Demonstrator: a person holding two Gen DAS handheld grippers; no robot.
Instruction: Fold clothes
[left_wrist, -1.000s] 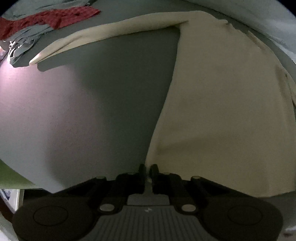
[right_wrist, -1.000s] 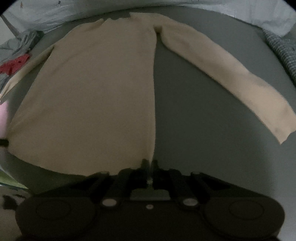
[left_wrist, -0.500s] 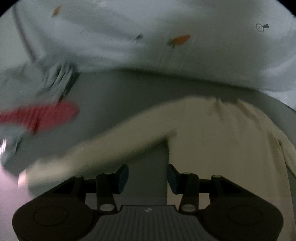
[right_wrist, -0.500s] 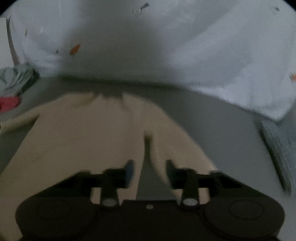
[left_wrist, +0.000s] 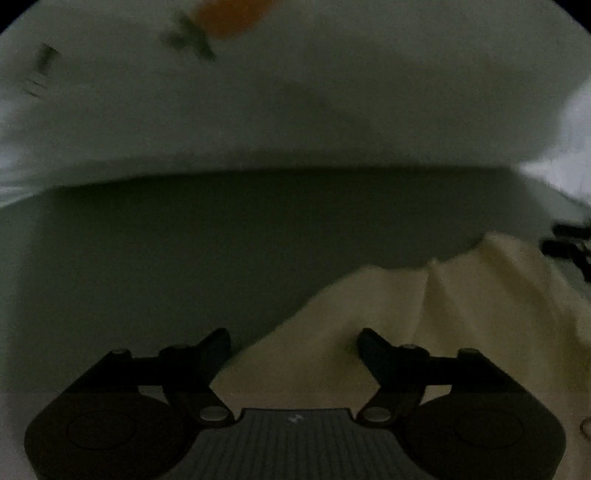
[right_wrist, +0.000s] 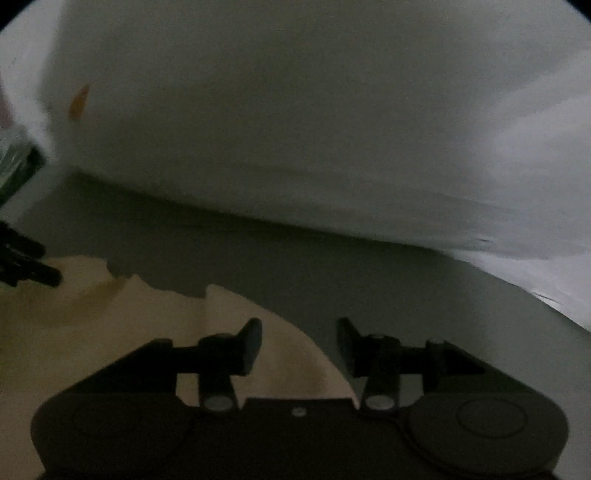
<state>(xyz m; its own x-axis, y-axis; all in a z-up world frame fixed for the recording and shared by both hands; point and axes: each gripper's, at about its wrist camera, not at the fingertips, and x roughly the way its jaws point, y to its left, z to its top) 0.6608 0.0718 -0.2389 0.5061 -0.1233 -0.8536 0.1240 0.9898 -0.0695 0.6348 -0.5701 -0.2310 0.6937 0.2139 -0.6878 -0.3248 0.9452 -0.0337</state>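
As both tongs, left (left_wrist: 293, 341) and right (right_wrist: 299, 332), are held open, the cream sweater's (left_wrist: 424, 332) shoulders are straddled, seemingly for gripping.

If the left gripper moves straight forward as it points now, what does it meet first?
Probably the cream long-sleeved top, whose shoulder edge lies between the open left gripper fingers. Beyond is bare grey surface, then the white printed bedding. Depth is unclear.

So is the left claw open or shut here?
Open. The left claw has its fingers wide apart over the edge of the cream top, with nothing pinched between them.
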